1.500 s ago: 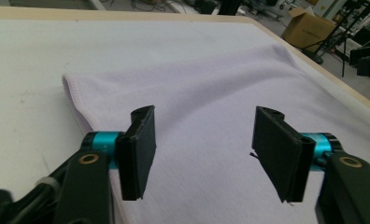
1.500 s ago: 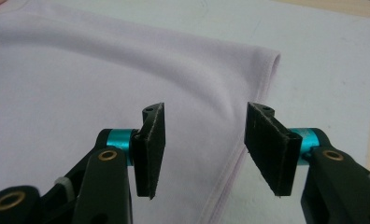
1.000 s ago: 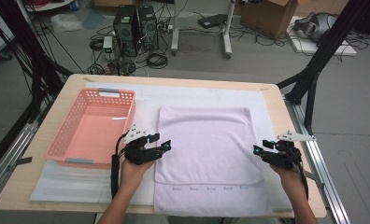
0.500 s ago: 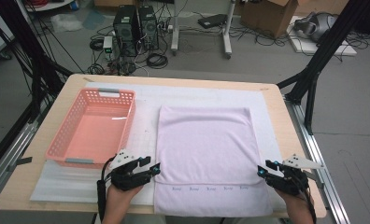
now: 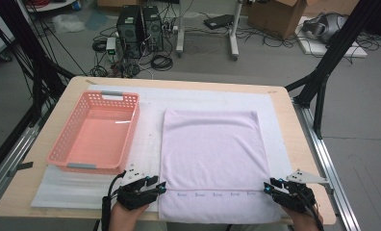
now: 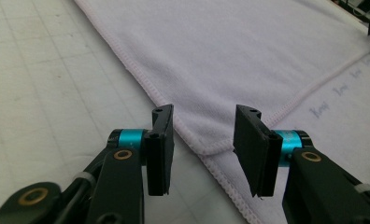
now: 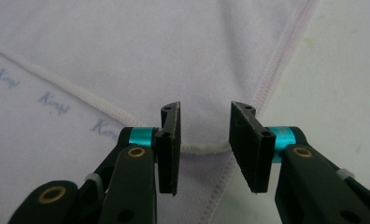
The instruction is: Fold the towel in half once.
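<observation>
A pale lilac towel [image 5: 212, 149] lies flat on the table, its upper layer ending in a hem near the front edge. My left gripper [image 5: 159, 186] is at the near left corner of that layer, and my right gripper [image 5: 268, 187] is at the near right corner. In the left gripper view the towel [image 6: 230, 51] has its corner between the jaws of the left gripper [image 6: 204, 140], which have just been closing; a gap shows on both sides. In the right gripper view the towel [image 7: 127, 51] has its corner between the closing jaws of the right gripper [image 7: 204, 140], untouched.
A pink plastic basket [image 5: 95, 132] stands empty to the left of the towel. A white mat [image 5: 150, 125] covers the wooden table [image 5: 25, 192] under both. Black frame legs, computers and cables stand on the floor behind.
Both hands have drawn back toward the table's near edge, from beside the towel's middle to its near corners. Both pairs of jaws stand narrower than before.
</observation>
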Motion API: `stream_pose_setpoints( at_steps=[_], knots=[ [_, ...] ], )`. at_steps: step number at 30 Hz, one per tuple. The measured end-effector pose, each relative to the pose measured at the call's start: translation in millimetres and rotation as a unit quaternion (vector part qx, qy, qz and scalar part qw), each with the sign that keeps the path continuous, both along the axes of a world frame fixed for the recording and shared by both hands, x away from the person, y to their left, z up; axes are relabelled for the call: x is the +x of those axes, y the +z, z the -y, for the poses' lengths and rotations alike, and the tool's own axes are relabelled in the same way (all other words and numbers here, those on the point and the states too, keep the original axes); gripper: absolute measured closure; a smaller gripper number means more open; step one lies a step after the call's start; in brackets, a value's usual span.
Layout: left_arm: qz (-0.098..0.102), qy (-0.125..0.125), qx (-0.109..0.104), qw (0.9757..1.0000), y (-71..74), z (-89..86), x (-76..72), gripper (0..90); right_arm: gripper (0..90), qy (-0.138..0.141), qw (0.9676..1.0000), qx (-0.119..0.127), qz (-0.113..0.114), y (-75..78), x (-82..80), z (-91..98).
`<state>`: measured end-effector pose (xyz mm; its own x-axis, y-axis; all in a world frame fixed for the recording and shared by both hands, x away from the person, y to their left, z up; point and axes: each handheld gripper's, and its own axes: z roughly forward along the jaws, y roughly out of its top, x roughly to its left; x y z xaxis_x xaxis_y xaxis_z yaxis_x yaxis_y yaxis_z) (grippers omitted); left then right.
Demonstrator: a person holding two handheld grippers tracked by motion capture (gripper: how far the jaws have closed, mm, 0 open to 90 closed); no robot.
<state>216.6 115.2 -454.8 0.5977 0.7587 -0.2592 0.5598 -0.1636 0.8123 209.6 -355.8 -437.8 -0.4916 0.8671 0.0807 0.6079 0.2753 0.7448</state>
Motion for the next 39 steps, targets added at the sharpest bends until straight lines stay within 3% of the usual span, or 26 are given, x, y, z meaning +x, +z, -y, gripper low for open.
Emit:
stream_pose_setpoints(
  at_steps=[3,6,9,12,19,23,25,28,30,32,35,39],
  knots=[
    [0.003,-0.003,0.014,0.9999,-2.3,4.0,-1.0,59.2,63.9,-0.001,0.9998,-0.018,-0.008,-4.6,-2.6,-1.3],
    [0.011,-0.002,0.024,0.9996,-2.4,7.6,-3.1,62.0,69.2,-0.002,0.9998,-0.017,-0.004,-5.0,-5.0,-1.3],
    [0.014,0.004,0.03,0.9994,-2.2,8.9,-3.2,68.2,74.6,0.002,0.9997,-0.022,-0.004,-4.7,-6.2,-3.6],
    [0.027,0.003,0.034,0.9991,-0.1,9.5,-4.2,80.1,81.5,0.012,0.9997,-0.023,-0.002,-4.4,-5.7,-4.2],
    [0.033,-0.003,0.006,0.9994,4.2,5.4,-5.2,88.4,84.8,0.01,0.9999,-0.005,-0.006,-4.4,-4.8,-0.6],
    [0.03,0.002,-0.008,0.9995,5.5,2.6,-5.6,82.1,83.8,0.01,0.9999,-0.003,-0.004,-4.1,-5.8,-0.6],
    [0.026,0.006,-0.003,0.9996,4.0,2.9,-4.7,79.4,83.4,0.009,0.9999,-0.003,-0.006,-4.2,-5.9,-1.1],
    [0.014,0.012,-0.001,0.9998,2.4,4.9,-1.9,66.1,82.8,0.011,0.9999,-0.003,-0.005,-4.0,-5.7,-0.7],
    [0.013,0.011,-0.001,0.9999,1.4,8.1,0.1,63.7,82.7,0.011,0.9999,-0.003,-0.006,-4.3,-5.8,-0.7],
    [0.012,0.012,0.007,0.9998,0.9,11.9,0.9,65.6,82.6,0.01,0.9999,-0.003,-0.006,-4.5,-5.9,-0.7],
    [0.017,0.013,0.022,0.9995,1.3,15.7,0.6,78.1,82.4,0.01,0.9999,-0.005,-0.005,-4.4,-6.3,-0.6],
    [0.03,0.01,0.02,0.9993,3.1,17.6,-0.7,84.7,81.9,0.009,0.9999,-0.005,-0.005,-4.3,-6.8,0.1]
  ],
)
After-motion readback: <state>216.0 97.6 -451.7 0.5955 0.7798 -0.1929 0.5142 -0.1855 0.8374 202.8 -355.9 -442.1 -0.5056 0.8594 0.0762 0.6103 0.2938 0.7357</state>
